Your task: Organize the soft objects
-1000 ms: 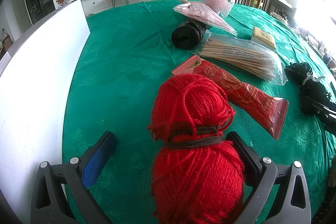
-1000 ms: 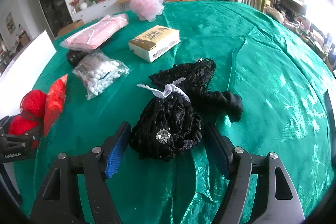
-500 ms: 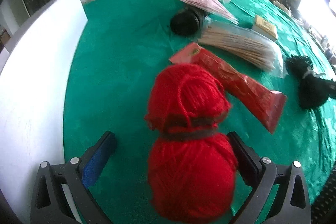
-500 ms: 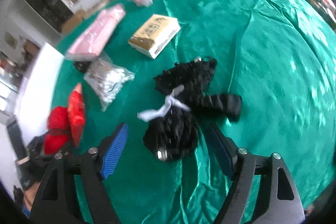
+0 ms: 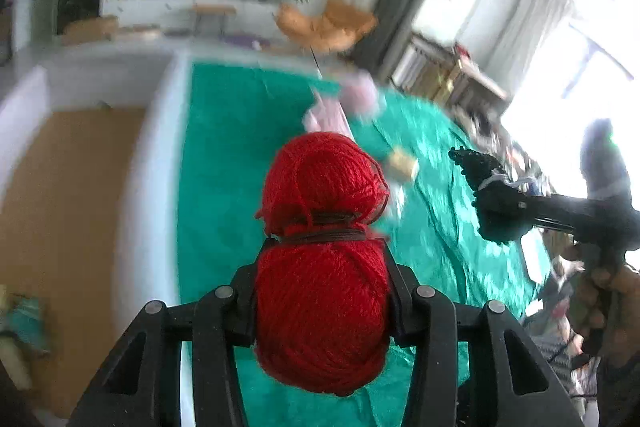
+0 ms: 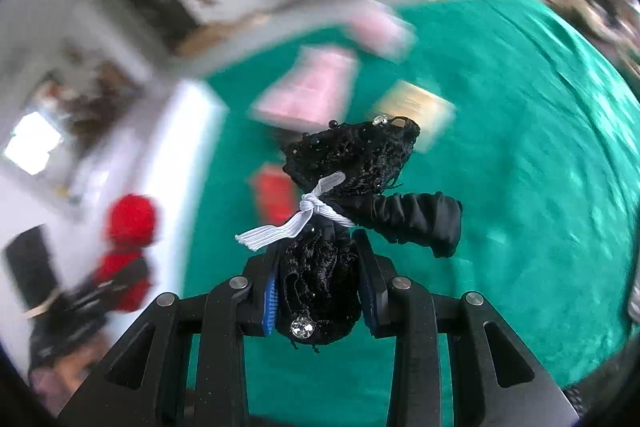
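Yarn: red yarn skein (image 5: pixel 322 291), waisted by a dark band (image 5: pixel 320 235), is clamped at its lower lobe between the jaws of the left gripper (image 5: pixel 322 301); the upper lobe stands free ahead of the pads. The grip below the band probably stops the soft skein slipping out.
Yarn position: held clear of the green tablecloth (image 5: pixel 224 147), above the table's left margin, with white edging and brown floor to its left.
Lace bundle: black lace bundle (image 6: pixel 320 283), tied with a white elastic ribbon (image 6: pixel 296 223), is pinched at its lower half in the right gripper (image 6: pixel 320 297), whose jaws are closed tight on it. A rhinestone sits on the near end; a ruched black sleeve-like piece (image 6: pixel 412 219) juts right, unsupported, and looks likely to flop in transit.
Lace position: lifted off the cloth, above the table's middle.
Cross-view: each gripper shows in the other's camera, the two loads well apart.
Mid table: red packet (image 6: pixel 276 195), tan box (image 6: pixel 416 111), pink packets (image 6: pixel 312 91), all lying on the cloth, apparently the non-soft items passed over.
Far: television, tan chair, window; heavily blurred.
Writing: none legible; motion blur smears every label, and the red wall hanging is unreadable.
Stage, judged: both soft items are in carry, destination not in view.
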Tool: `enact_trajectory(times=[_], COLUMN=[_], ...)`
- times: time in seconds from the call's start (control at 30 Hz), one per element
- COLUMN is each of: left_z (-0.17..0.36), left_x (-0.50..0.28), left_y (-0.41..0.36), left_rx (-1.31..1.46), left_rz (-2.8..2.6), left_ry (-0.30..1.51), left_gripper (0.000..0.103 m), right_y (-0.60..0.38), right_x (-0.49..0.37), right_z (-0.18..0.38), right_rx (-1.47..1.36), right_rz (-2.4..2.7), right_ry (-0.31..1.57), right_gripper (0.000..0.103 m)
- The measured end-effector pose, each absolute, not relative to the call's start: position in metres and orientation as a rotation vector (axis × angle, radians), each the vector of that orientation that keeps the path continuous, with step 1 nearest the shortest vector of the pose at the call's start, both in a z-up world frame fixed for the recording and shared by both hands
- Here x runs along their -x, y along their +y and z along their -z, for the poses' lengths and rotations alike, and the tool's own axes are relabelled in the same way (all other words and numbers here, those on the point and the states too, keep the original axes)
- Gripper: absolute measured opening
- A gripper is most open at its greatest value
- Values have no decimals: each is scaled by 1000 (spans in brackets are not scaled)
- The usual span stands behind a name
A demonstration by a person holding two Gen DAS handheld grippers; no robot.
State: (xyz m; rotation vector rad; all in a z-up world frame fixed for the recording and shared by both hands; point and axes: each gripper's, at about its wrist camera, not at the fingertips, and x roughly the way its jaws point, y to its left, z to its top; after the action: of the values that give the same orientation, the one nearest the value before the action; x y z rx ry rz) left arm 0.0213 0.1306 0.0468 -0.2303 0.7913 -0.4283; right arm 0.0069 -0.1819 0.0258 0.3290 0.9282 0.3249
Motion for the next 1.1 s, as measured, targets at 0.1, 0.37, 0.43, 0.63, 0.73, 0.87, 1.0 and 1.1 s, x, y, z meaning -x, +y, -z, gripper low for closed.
enact_trajectory(times=[0.1,0.37,0.43,0.63,0.73,0.87,1.0,1.1], left_z=[-85,-89,-81,-69,-72,-80,-73,-37], left_x=[-10,-5,-2,4,4,9,11,4], left_y=[183,290,302,304,275,216,136,80], left_rx=[205,94,108,186,179,139,100,97], left_rz=[304,-121,-174,-161,-67,98,308,444], left_ry=[704,727,713,689,677,681,729,855], left_gripper=[46,100,103,102,103,103,103,103], right_y=[-112,63,84,63,23,-36,-111,-165], right_x=[3,-1,-6,2,-4,-12,-21,-23], right_z=[-79,-93,-84,-86,-79,-46,14,68], right_rx=[-276,-161,-143,-93,-103,-121,-105,-69], right_rz=[-519,-825,-836,-747,-646,-439,-128,89], right_ry=[845,833,856,747,713,705,747,832], right_gripper=[35,63,83,83,83,83,83,83])
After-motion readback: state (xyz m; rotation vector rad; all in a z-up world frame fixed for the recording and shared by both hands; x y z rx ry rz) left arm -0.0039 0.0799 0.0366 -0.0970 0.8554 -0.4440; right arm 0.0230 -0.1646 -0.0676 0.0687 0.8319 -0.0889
